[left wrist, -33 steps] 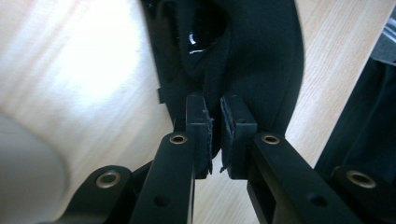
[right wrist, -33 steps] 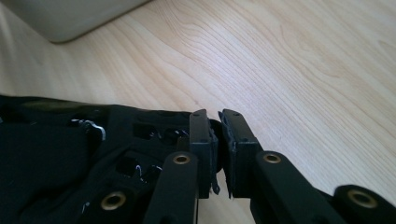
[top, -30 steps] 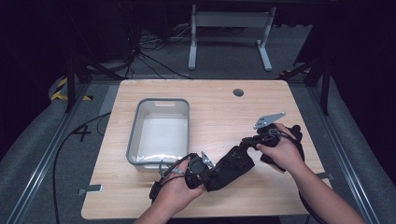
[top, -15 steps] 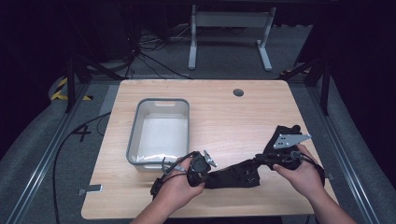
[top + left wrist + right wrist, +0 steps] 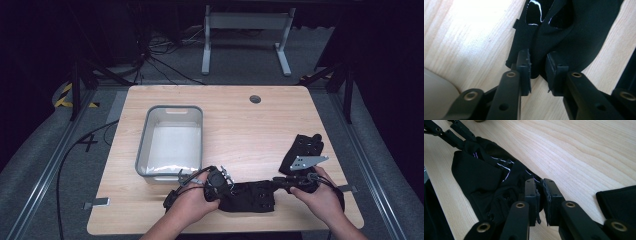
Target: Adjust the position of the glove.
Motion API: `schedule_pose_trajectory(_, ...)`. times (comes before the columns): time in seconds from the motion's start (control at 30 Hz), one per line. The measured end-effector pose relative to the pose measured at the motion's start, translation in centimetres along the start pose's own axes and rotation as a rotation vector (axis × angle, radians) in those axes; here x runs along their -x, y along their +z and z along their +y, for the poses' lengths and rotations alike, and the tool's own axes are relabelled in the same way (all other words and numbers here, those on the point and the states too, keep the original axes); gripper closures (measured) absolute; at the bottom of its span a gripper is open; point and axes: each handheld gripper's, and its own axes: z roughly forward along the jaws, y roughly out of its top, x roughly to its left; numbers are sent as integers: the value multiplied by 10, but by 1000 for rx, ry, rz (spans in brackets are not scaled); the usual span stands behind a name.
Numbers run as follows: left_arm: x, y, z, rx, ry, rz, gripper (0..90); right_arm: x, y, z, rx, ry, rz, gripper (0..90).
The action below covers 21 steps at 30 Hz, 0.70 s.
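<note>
Between the left tongs [image 5: 537, 72], just opened, black cloth [image 5: 248, 196] may slip; right tongs [image 5: 541, 200] pinch it.

Pale wood bench [image 5: 235, 125], honey-toned with fine darker grain streaks; small dark round hole [image 5: 255, 99] near far edge. Light grey bin [image 5: 145, 145] at left, whitish and glossy inside. Black cloth [image 5: 250, 196] near the front edge, matte, with a few shiny highlights on glossy black patches in the left gripper view [image 5: 564, 30]. Second black cloth [image 5: 302, 149] at right, same matte black. Black left claw [image 5: 537, 72] and black right claw [image 5: 541, 202], brass-coloured rivets on the arms. Grey three-cornered plate [image 5: 306, 162] atop the right one. Dark grey floor [image 5: 50, 150] around, yellow-and-black striped marking [image 5: 65, 95] far left.
</note>
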Motion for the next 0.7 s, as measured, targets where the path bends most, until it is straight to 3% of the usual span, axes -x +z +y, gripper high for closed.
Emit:
schedule_pose_trajectory(0.17,1,-6,-1,-3,-4,-6,659,2,-1,-5,-25,43,-5,753)
schedule_pose_trajectory(0.23,0,-11,-2,10,-8,-11,631,3,-6,-9,3,71,9,688)
schedule_pose_trajectory(0.47,-3,-27,-3,80,-35,9,614,6,-13,-5,37,47,-22,718)
schedule_pose_trajectory(0.53,-3,-30,-3,104,-41,16,610,7,-14,-5,38,44,-26,733)
schedule_pose_trajectory(0.7,-4,-37,-2,236,-78,-3,563,9,-20,-4,48,32,-57,734)
